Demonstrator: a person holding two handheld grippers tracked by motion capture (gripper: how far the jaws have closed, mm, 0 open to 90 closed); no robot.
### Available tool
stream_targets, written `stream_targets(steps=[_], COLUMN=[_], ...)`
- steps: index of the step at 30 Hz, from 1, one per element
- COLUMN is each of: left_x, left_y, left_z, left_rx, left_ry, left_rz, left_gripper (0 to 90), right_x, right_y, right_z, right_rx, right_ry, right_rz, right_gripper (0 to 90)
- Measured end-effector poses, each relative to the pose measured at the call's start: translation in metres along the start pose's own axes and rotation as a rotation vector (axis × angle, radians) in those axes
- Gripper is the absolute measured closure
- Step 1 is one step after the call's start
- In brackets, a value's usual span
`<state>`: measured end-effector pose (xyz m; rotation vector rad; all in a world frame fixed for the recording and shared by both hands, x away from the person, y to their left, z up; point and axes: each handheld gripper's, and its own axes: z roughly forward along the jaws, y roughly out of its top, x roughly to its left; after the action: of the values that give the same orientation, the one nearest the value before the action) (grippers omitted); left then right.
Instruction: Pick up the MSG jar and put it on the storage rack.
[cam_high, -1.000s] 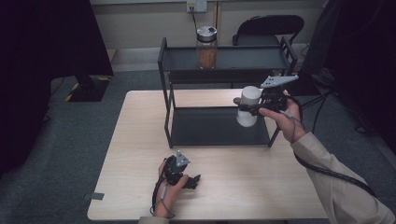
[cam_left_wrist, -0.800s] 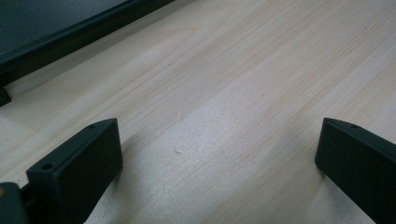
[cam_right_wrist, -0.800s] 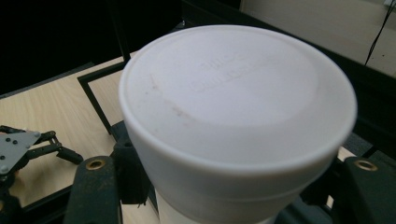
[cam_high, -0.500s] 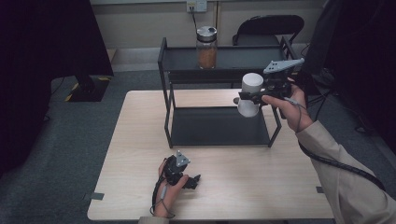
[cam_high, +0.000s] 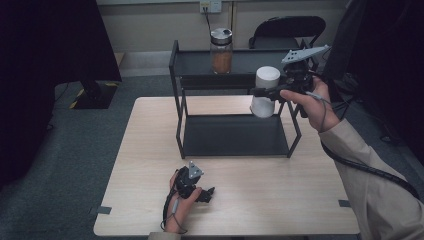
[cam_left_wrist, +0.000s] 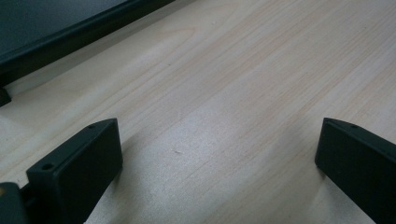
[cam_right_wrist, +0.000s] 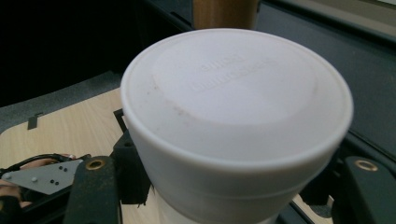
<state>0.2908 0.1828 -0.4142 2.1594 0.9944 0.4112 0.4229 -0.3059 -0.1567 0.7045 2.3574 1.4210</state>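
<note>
White container, base cut off below

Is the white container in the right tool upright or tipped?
Upright. The white container is held lid-up in the right tool, above the black rack; its flat lid faces upward.

The high view sits above the person's side of the wooden table, facing forward and down, far enough back to take in the black rack, a chair and the floor around. The left gripper view rides low and very close over the tabletop, looking along its jaws toward the rack's base edge; both views share that patch of wood before the rack. The right gripper view looks from high up, tight on the white container, which the high view sees at the rack's upper shelf.
</note>
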Motion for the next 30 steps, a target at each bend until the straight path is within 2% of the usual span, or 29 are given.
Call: stream_targets(steps=[4,17,25,30], left_x=[0.0,0.0,0.0,0.0], left_y=[0.0,0.0,0.0,0.0], left_z=[0.0,0.0,0.0,0.0], left_rx=[0.0,0.0,0.0,0.0], left_ry=[0.0,0.0,0.0,0.0], left_rz=[0.0,0.0,0.0,0.001], left_gripper=[0.0,0.0,0.0,0.0], right_x=[0.003,0.003,0.004,0.002], right_y=[0.016,0.058,0.086,0.097], right_z=[-0.004,-0.015,-0.018,-0.016], right_rx=[0.004,-0.013,-0.011,-0.019], right_ry=[0.0,0.004,-0.013,-0.049], right_rz=[-0.017,-0.012,-0.017,-0.013], right_gripper=[34.5,34.4,34.3,34.3])
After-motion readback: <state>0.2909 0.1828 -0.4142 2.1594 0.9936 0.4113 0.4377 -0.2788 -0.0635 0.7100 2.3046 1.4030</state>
